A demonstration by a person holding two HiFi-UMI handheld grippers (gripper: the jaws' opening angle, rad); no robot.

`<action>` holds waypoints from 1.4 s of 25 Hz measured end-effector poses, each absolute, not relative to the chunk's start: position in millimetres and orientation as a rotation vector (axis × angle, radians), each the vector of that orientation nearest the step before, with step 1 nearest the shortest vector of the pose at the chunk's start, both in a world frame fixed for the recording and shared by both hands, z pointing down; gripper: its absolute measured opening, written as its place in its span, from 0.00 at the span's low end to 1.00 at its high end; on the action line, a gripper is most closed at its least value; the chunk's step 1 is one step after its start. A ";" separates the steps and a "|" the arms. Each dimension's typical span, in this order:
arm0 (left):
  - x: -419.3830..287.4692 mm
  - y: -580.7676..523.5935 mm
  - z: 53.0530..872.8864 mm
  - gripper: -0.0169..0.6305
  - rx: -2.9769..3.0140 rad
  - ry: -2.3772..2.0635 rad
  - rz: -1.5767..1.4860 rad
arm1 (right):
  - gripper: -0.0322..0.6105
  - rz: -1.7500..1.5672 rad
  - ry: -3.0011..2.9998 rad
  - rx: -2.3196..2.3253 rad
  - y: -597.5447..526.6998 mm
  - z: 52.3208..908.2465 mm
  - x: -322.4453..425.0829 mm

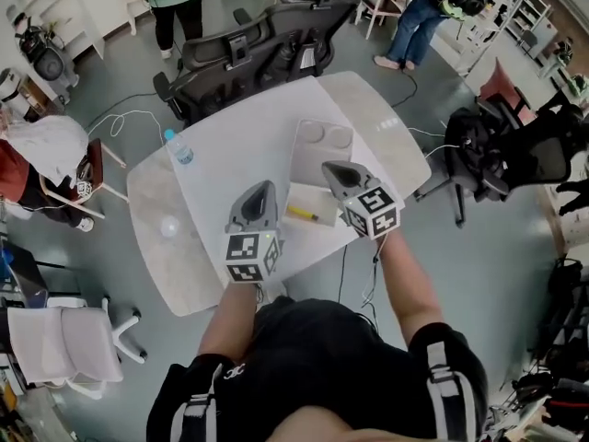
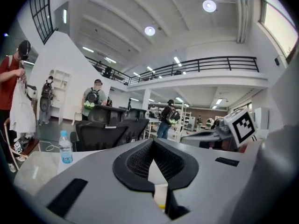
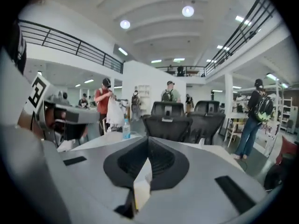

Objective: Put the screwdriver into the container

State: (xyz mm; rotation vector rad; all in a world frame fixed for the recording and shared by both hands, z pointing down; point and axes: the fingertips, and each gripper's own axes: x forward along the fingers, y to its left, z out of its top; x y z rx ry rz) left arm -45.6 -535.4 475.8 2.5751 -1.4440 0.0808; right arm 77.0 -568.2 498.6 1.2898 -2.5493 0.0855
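Jaws shut, nothing between, on both: L gripper just left of white tray, R gripper over its right edge. Yellow screwdriver flat on tray, mid worktop. Water bottle well left of tray.

Black short-sleeved top, grey stripes down both sleeves (small white logo by the left one).

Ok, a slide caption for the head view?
The left gripper and right gripper, both shut and empty, hover above the white table, a yellow-handled screwdriver lying between them.
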 end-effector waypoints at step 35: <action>23.1 -487.6 444.3 0.04 2.631 -1.490 0.070 | 0.07 -0.219 -2.536 1.965 -474.4 395.2 176.2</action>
